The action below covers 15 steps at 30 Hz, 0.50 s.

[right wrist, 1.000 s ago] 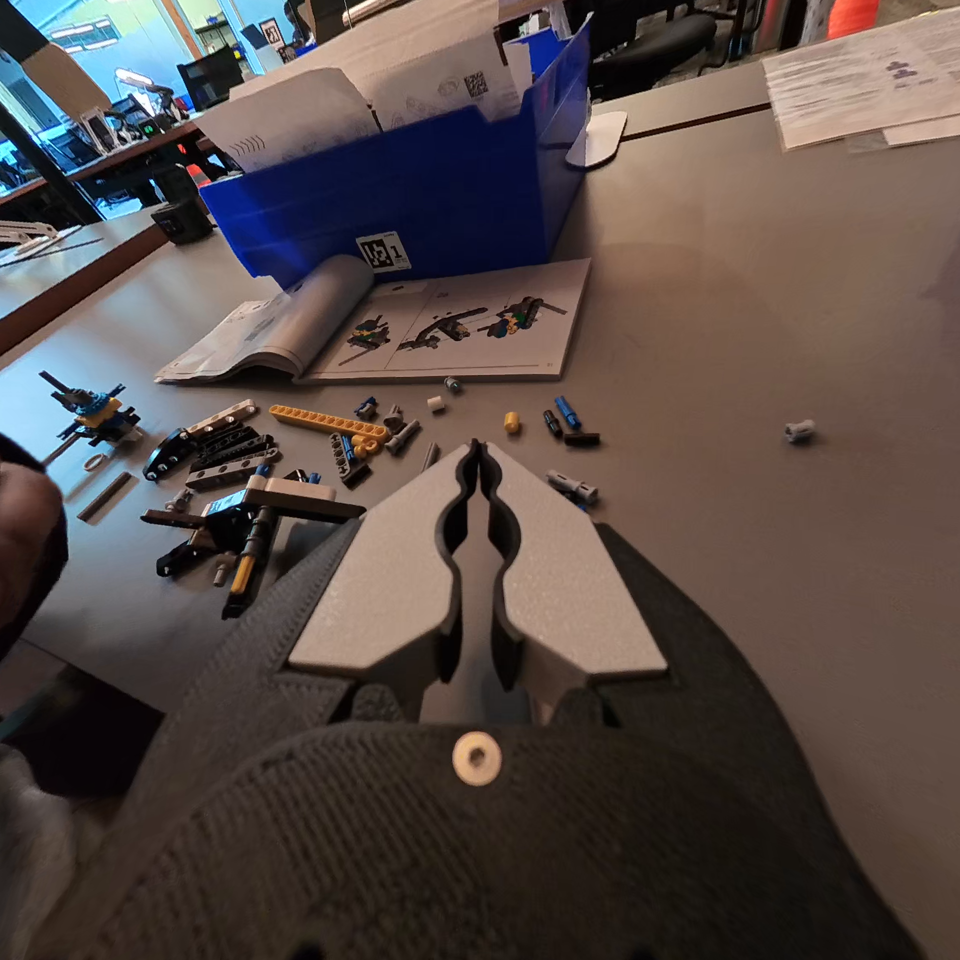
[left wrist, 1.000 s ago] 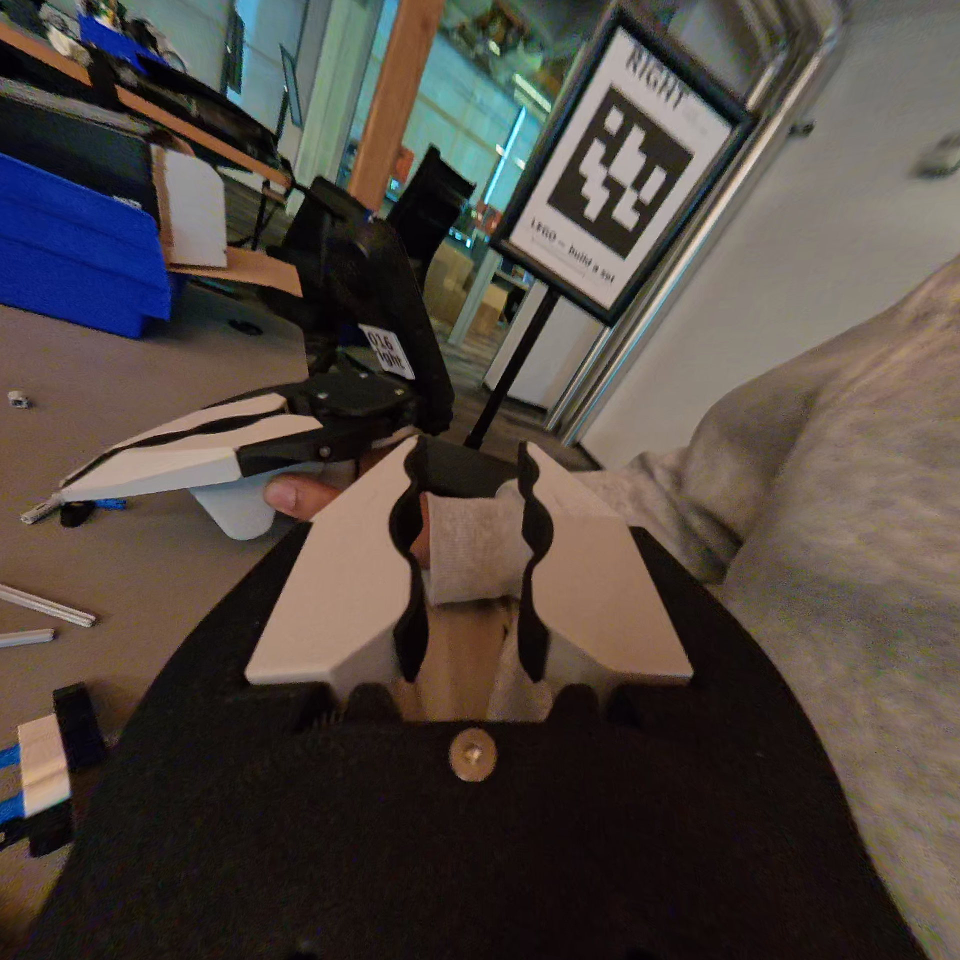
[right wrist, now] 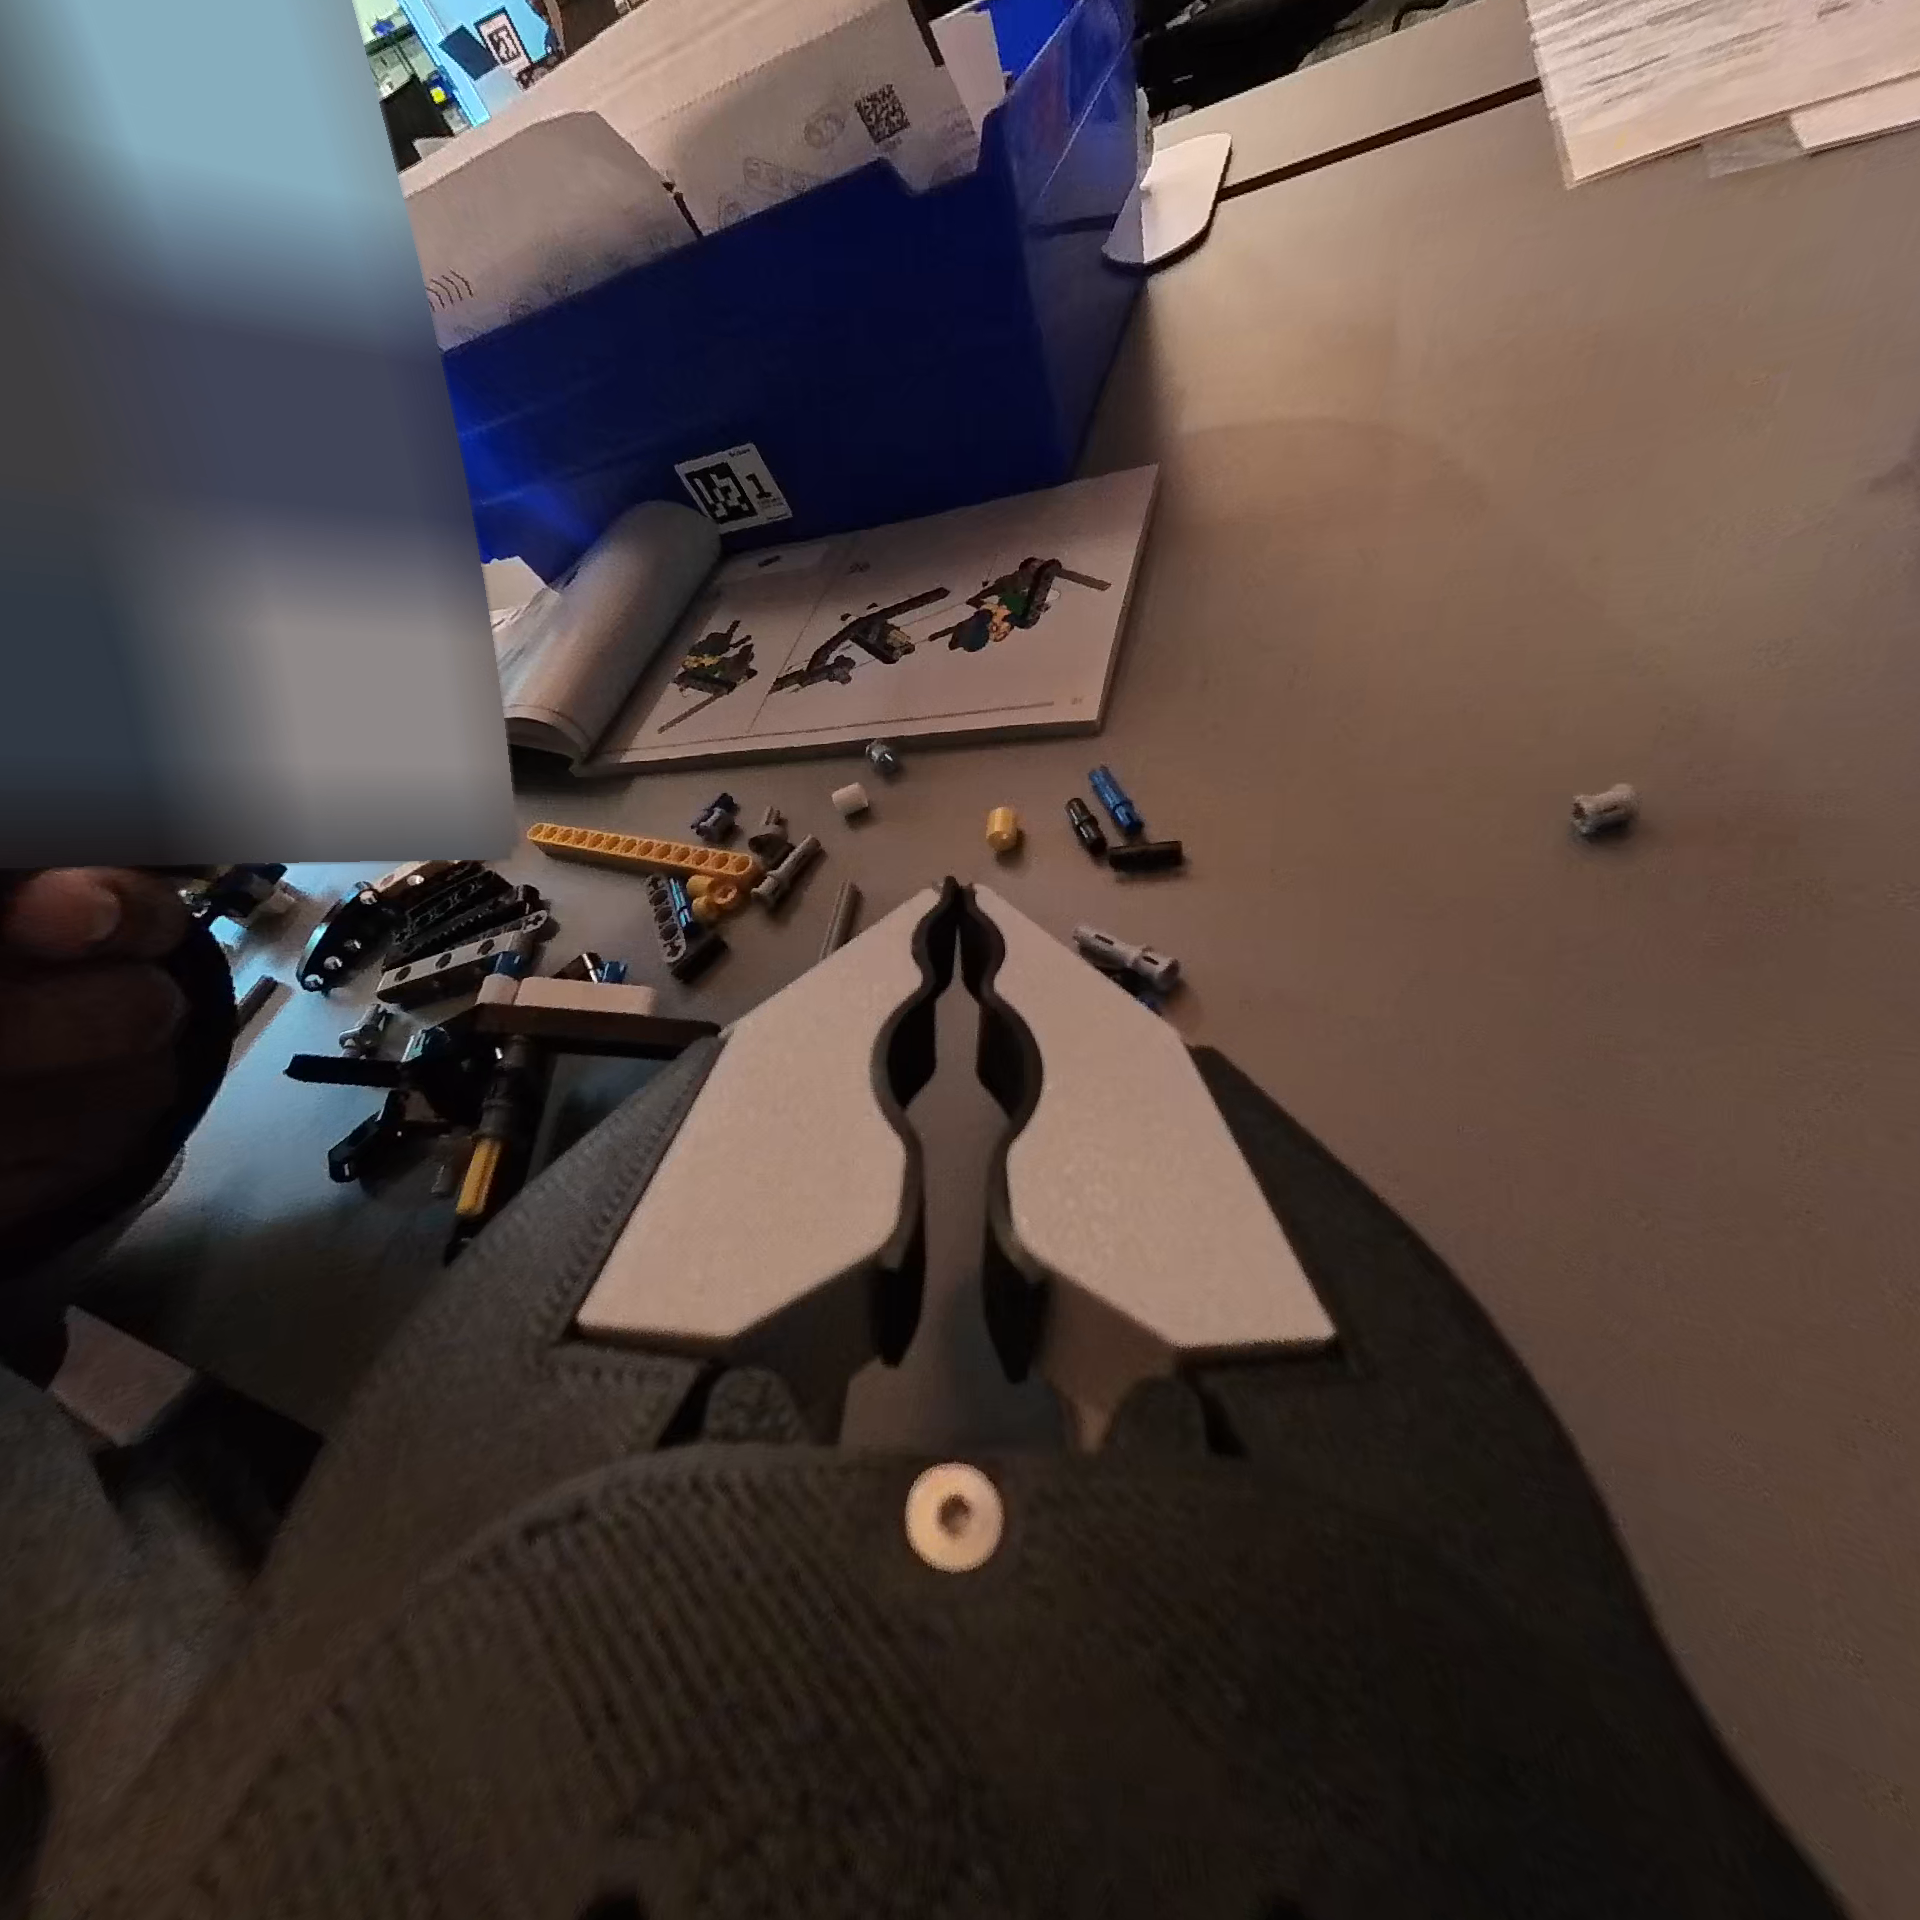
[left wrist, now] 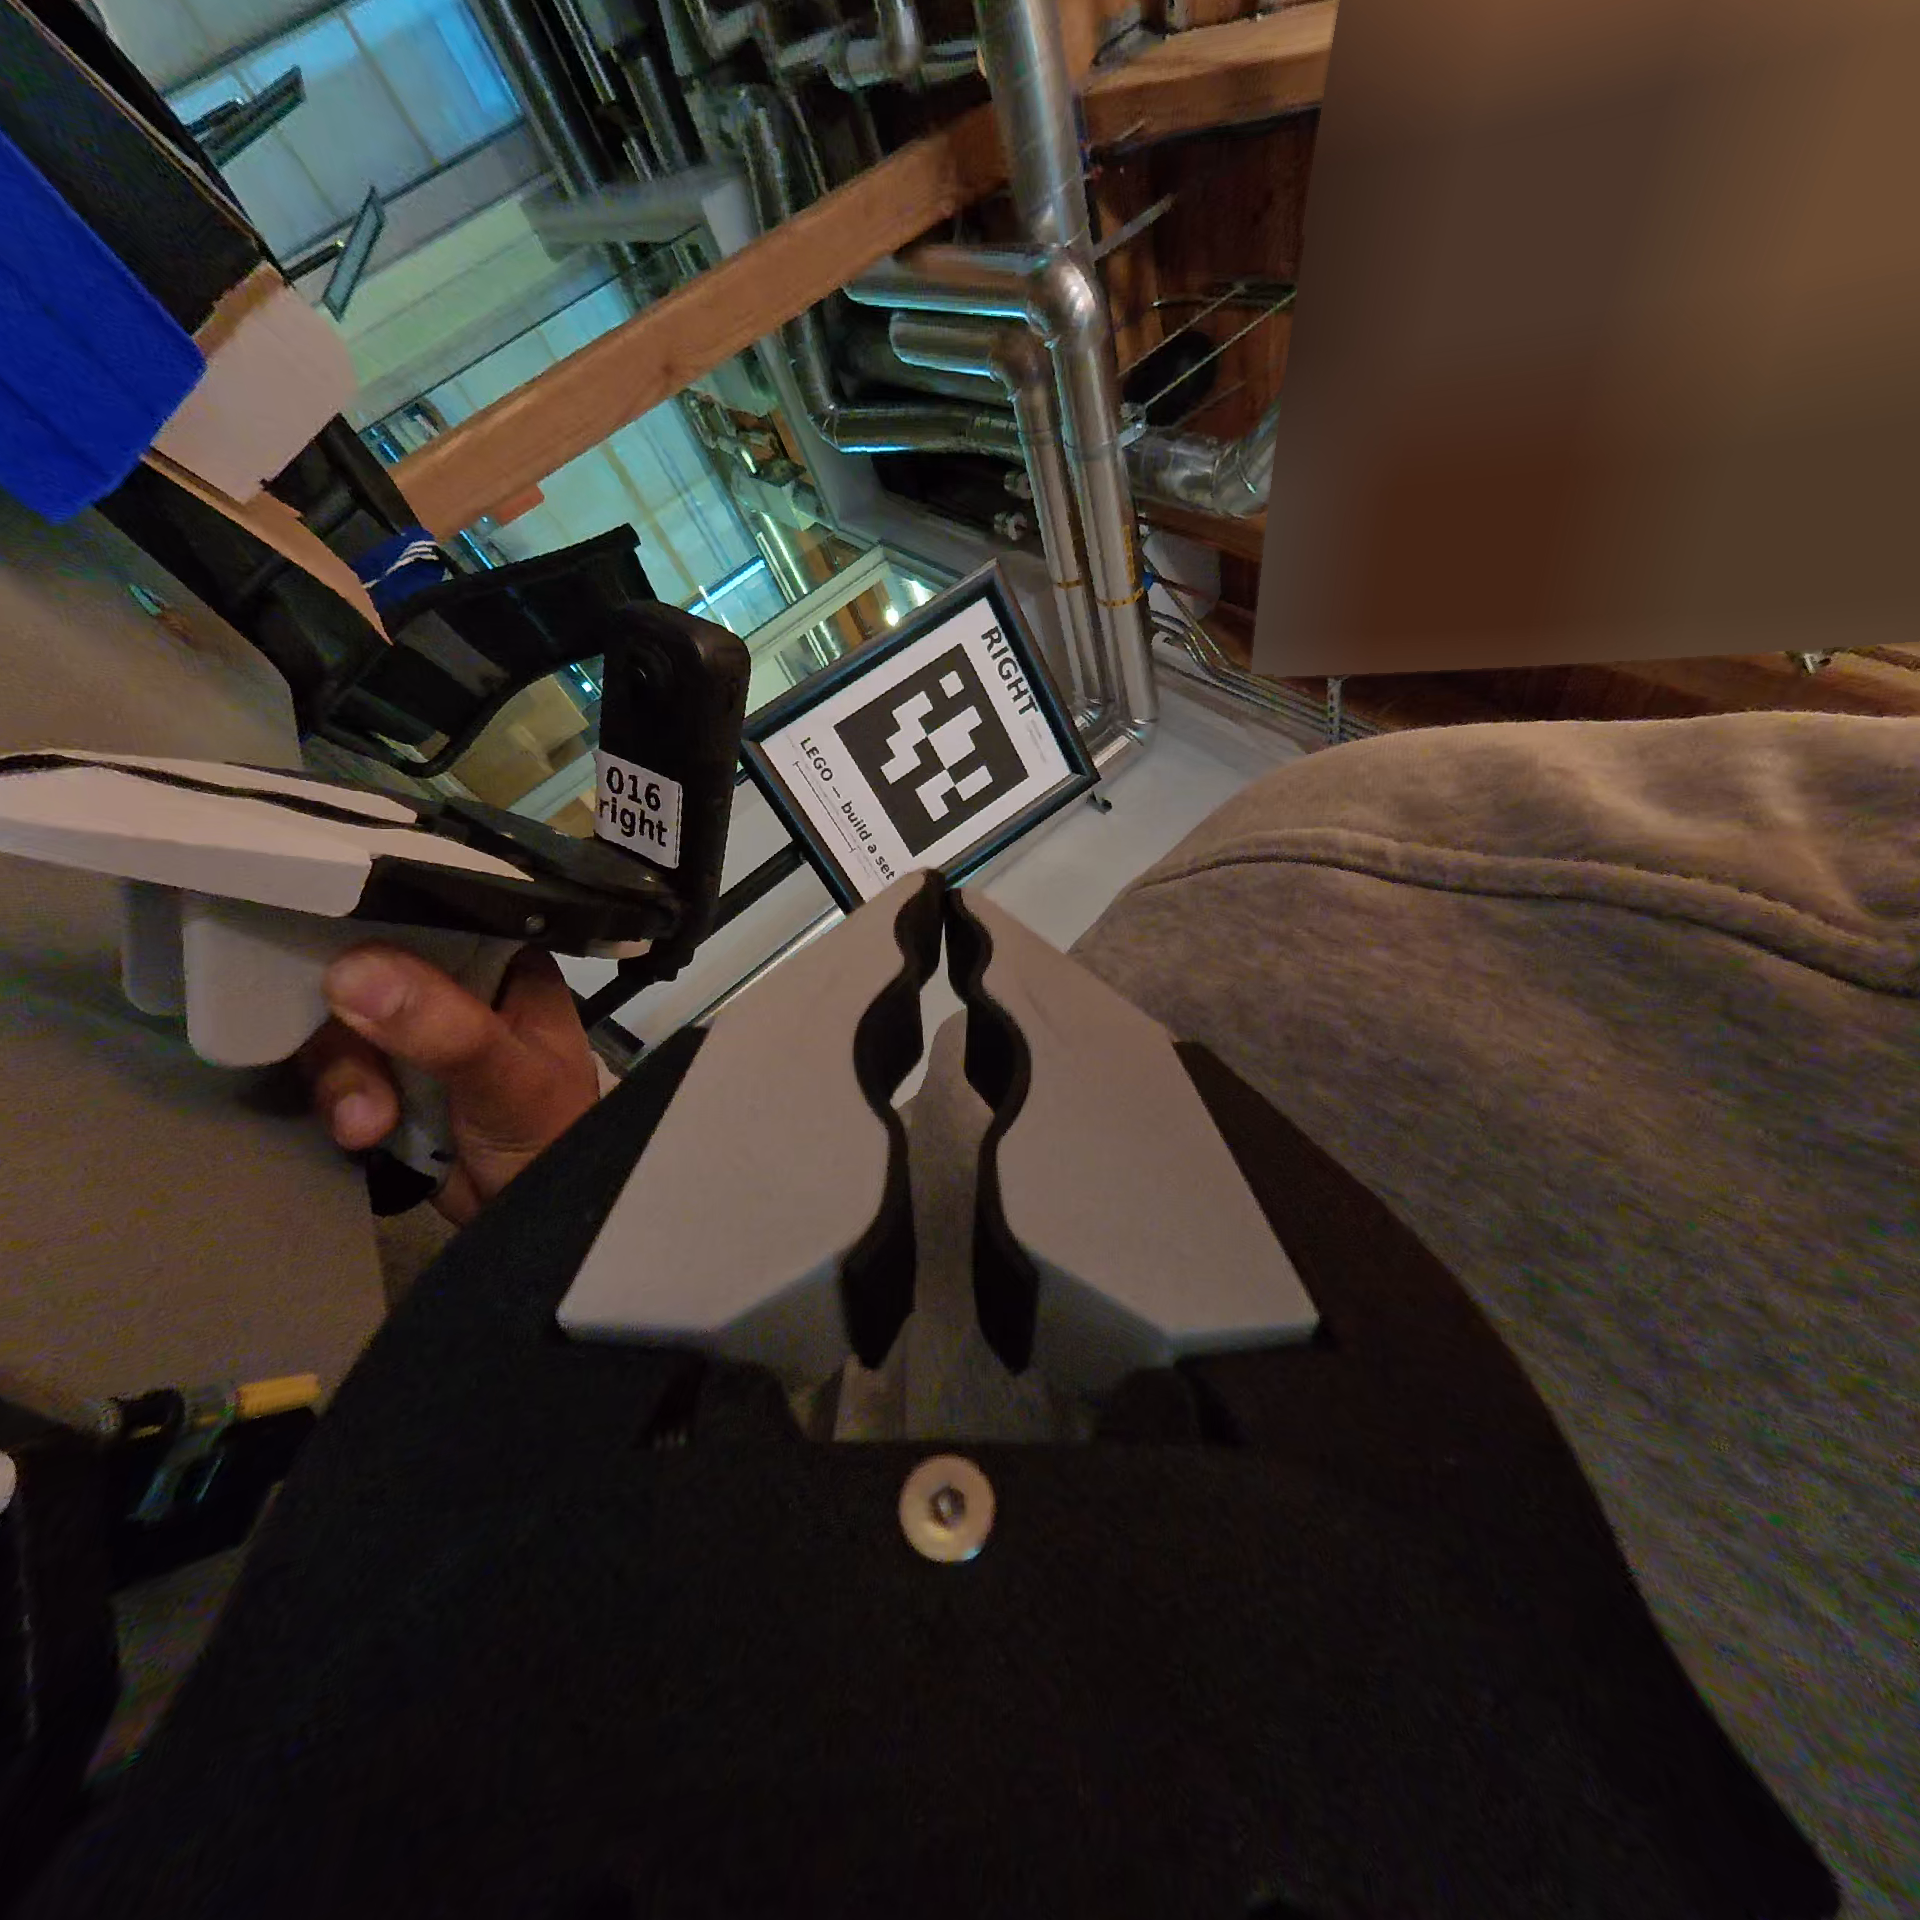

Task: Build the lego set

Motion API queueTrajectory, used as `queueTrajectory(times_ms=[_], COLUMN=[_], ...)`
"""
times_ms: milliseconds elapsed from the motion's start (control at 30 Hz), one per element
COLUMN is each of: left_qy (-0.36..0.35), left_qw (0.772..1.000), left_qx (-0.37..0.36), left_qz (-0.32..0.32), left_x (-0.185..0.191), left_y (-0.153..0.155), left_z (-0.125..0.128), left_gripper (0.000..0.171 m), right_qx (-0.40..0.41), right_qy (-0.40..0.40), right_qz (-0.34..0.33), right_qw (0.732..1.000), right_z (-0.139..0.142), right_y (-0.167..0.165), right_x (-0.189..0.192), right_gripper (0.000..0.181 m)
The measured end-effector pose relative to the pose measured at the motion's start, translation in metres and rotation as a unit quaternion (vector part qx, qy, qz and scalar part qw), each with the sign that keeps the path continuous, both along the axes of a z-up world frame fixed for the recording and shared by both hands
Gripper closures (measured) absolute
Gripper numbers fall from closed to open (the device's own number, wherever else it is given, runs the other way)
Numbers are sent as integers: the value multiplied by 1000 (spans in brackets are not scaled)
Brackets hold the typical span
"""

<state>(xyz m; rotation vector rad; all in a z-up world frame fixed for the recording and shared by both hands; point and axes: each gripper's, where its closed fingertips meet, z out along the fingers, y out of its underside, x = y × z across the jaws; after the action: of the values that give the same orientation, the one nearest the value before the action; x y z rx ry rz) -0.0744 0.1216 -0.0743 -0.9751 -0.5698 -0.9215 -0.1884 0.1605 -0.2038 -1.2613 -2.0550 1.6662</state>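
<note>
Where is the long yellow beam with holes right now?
In the right wrist view, the long yellow beam with holes lies on the grey table, left of centre, between the open instruction booklet and the black beams.

- We are losing the right gripper's fingertips past the left edge of the left wrist view.
- We are seeing the sign partly covered by the left gripper.
- We are finding the booklet's left pages covered by a blur patch.
- We are finding the loose pieces too small to tell apart.
- We are seeing the papers cut off by the top edge.
</note>
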Motion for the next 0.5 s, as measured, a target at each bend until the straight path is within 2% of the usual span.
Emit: queueTrajectory(times_ms=[33, 500], left_qy=[0, -10], left_qw=[1000, 1000], left_qx=[-1, -5], left_qz=[-3, -8], left_x=[1, -1], left_y=[1, 2], left_z=[0, -5], left_gripper=[171, 171], right_qx=[-1, -3], right_qy=[0, -1], right_qz=[0, 3], right_qw=[1000, 1000], right_z=[0, 0], right_y=[0, 0], right_x=[0, 0], right_gripper=[181, 181])
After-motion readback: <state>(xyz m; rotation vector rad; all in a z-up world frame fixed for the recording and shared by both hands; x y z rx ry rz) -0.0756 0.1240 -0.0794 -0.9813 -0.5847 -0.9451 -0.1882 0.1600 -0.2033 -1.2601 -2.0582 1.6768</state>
